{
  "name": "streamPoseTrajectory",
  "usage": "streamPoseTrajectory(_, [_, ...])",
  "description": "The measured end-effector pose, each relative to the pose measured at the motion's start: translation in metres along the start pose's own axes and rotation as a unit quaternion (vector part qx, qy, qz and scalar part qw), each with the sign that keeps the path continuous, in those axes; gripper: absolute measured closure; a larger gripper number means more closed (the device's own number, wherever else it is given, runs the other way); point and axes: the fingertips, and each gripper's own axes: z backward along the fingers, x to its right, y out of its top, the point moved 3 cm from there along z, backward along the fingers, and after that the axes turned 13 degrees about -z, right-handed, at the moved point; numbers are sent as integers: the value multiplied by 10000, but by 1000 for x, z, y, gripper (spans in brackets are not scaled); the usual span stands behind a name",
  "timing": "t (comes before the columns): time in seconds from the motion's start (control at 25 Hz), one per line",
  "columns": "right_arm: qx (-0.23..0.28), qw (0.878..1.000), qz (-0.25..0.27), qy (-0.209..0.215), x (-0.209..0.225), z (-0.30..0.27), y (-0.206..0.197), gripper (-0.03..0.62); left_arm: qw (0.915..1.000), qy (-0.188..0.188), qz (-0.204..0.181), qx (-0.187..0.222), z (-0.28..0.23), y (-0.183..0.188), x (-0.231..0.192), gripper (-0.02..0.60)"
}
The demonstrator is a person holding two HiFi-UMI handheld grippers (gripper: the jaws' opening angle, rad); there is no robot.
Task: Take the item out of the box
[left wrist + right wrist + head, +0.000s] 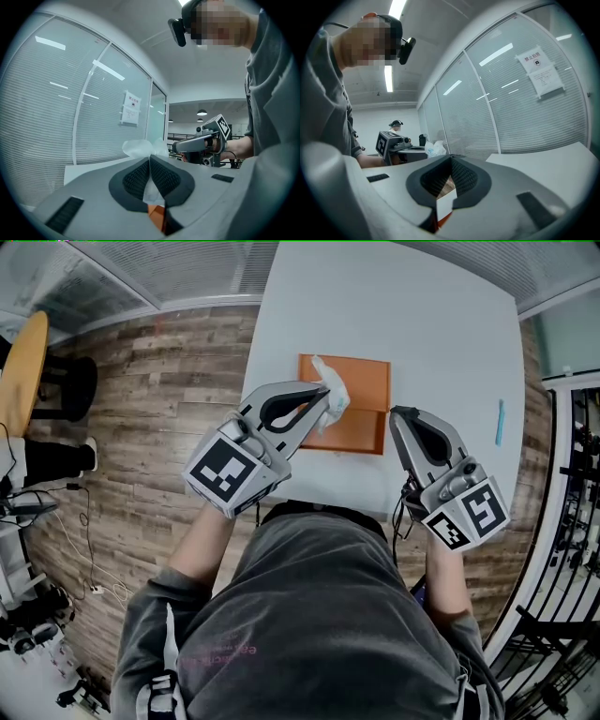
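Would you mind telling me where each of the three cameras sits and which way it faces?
Head view: on the person's head, facing steeply down at the white table, orange box, left gripper and right gripper; arms and torso show.
Left gripper view: on that gripper, along jaws shut on the white item, towards a glass wall; torso at right.
Right gripper view: likewise along its closed jaws; torso at left.
Shared: each gripper view shows the other gripper.
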Motion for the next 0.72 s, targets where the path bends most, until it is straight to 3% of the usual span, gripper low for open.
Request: streamPoseTrajectory(0.72, [14, 10000, -22, -48, 0, 0, -1, 591, 10000, -54, -24, 12, -1, 2, 1, 569])
